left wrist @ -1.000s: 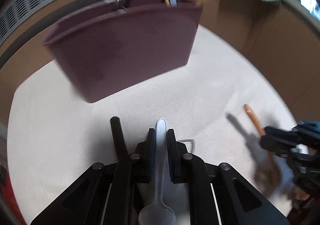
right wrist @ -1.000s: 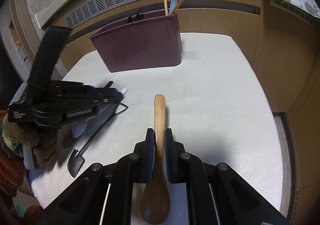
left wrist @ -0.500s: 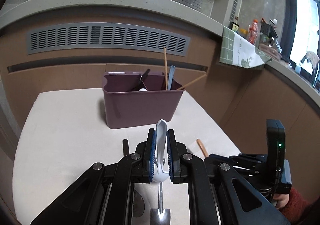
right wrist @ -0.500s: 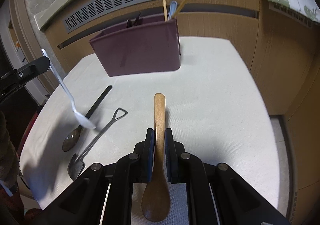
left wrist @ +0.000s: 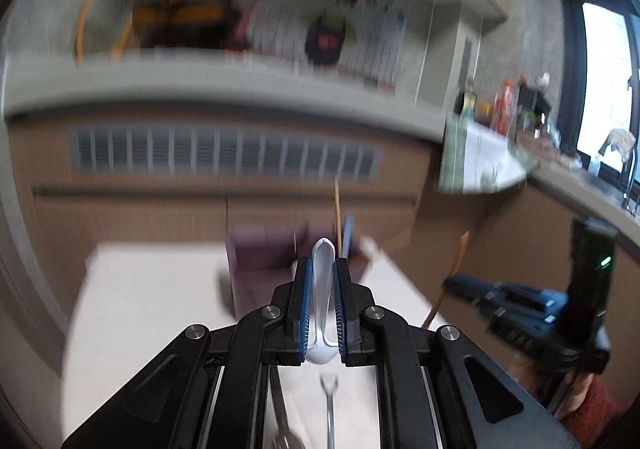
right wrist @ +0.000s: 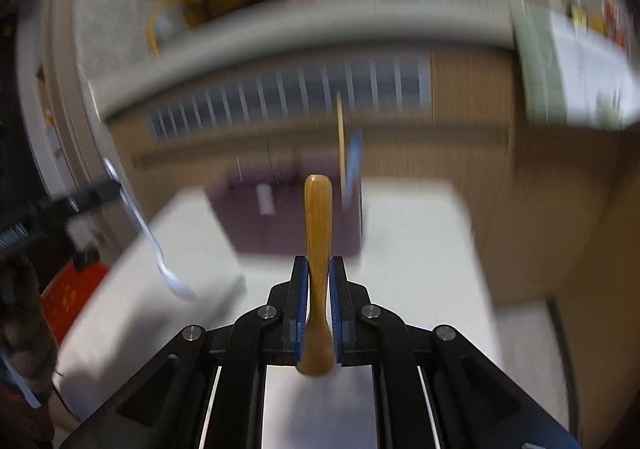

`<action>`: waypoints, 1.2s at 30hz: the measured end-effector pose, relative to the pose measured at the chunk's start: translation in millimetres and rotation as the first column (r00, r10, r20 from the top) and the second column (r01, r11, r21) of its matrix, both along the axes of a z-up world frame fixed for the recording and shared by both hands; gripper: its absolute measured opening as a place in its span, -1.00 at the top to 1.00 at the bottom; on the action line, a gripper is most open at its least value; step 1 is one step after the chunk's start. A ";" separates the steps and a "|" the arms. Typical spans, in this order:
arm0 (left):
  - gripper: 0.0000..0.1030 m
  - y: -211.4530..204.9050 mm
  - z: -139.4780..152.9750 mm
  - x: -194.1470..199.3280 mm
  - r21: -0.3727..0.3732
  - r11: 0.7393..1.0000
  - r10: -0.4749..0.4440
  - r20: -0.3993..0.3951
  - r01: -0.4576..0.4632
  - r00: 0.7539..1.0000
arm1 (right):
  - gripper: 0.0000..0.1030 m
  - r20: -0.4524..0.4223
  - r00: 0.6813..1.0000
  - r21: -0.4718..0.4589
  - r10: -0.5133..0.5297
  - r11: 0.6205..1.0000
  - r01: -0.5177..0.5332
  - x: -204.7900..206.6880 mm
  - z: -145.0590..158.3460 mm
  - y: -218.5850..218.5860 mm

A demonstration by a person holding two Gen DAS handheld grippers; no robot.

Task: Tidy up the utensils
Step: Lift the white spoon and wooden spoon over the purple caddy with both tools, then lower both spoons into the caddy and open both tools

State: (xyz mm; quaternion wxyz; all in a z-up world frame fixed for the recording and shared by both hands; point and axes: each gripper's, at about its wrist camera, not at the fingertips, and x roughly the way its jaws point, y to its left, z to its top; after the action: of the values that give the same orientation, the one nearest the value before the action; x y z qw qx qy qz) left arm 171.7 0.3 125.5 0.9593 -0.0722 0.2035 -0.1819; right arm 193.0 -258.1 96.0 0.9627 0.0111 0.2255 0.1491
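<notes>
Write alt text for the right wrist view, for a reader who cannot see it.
The right gripper is shut on the handle of a wooden spoon, above a white table. Ahead, blurred, stands a purple utensil caddy with sticks rising from it. At left, the left gripper holds a white plastic spoon, bowl hanging down.

Two claws — the left claw (left wrist: 320, 269) and the right claw (right wrist: 318, 269). One white spoon (left wrist: 322, 289) and one wooden spoon (right wrist: 318, 249). One purple holder (right wrist: 288, 217) on the bench (right wrist: 420, 249) — three blurred handles rise from it. Two more utensils lie at the near edge: a metal scoop (left wrist: 330, 409) and a dark spoon (left wrist: 282, 425).
</notes>
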 end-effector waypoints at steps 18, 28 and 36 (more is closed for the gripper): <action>0.79 25.7 40.5 134.1 -0.106 0.991 0.078 -0.003 -0.078 0.997 | 0.83 0.173 0.985 -0.042 -0.018 0.999 0.026 119.2 72.2 52.9; 0.59 14.7 -39.9 182.5 -0.149 0.989 -0.032 -0.197 0.003 0.980 | 0.79 -0.118 0.993 -0.043 0.027 0.999 -0.032 163.3 -6.8 50.1; 0.13 27.3 -59.0 122.3 -0.099 0.992 0.065 -0.148 -0.080 0.987 | 0.75 -0.136 0.991 -0.023 0.014 1.000 -0.017 103.7 -35.5 26.3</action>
State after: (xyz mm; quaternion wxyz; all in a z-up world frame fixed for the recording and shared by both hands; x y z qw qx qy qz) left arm 294.0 27.6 66.5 0.9429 -0.1427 0.2599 -0.1517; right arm 296.8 -231.7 60.5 0.9439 0.0079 0.2926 0.1527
